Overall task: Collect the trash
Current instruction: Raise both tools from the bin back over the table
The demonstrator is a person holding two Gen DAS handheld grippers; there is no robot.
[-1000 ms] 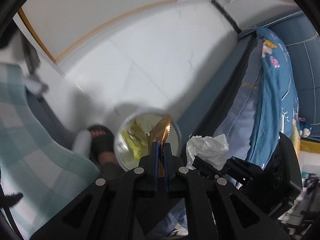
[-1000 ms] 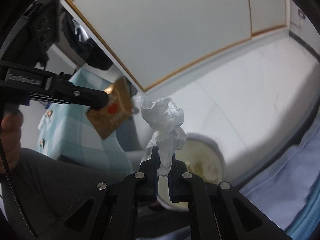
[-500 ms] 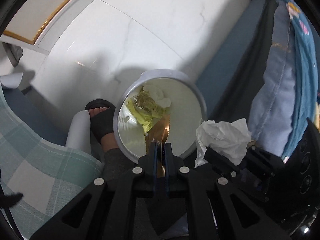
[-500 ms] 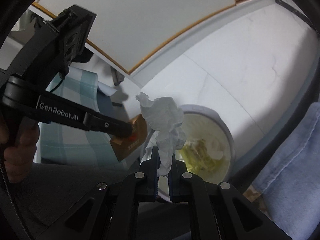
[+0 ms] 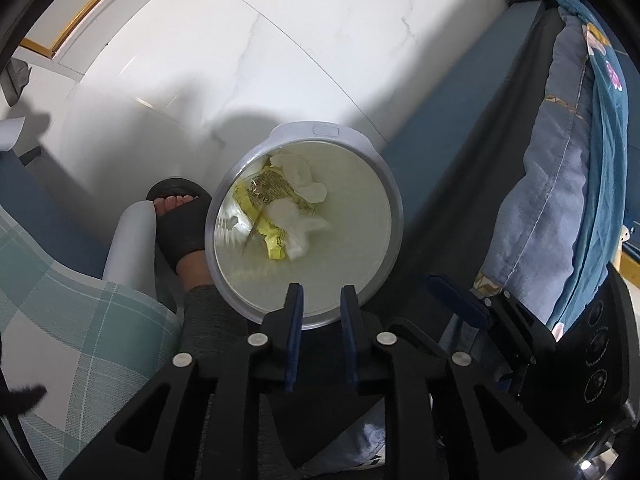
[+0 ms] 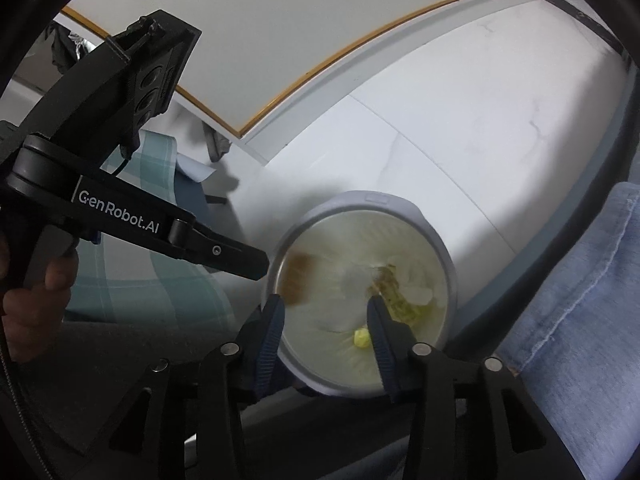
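Note:
A round grey trash bin (image 5: 394, 216) with a pale liner stands on the white floor below both grippers; it also shows in the right wrist view (image 6: 450, 268). Inside lie yellow wrappers (image 5: 260, 200) and white tissues (image 5: 298, 224). My left gripper (image 5: 320, 300) is open and empty over the bin's near rim. My right gripper (image 6: 326, 312) is open and empty above the bin. A blurred brown-gold wrapper (image 6: 298, 276) is falling inside the bin. A blurred white tissue (image 6: 352, 280) is falling beside it. The left gripper's body (image 6: 120, 208) shows at the left of the right wrist view.
A foot in a black slipper (image 5: 180, 220) stands just left of the bin. A blue-grey bed frame and bedding (image 5: 560, 160) run along the right. A checked teal cloth (image 5: 60, 320) lies at the left. White floor tiles (image 5: 280, 60) lie beyond the bin.
Both grippers have opened over the bin. The gold wrapper has left the left gripper and the white tissue has left the right gripper; both drop into the bin.

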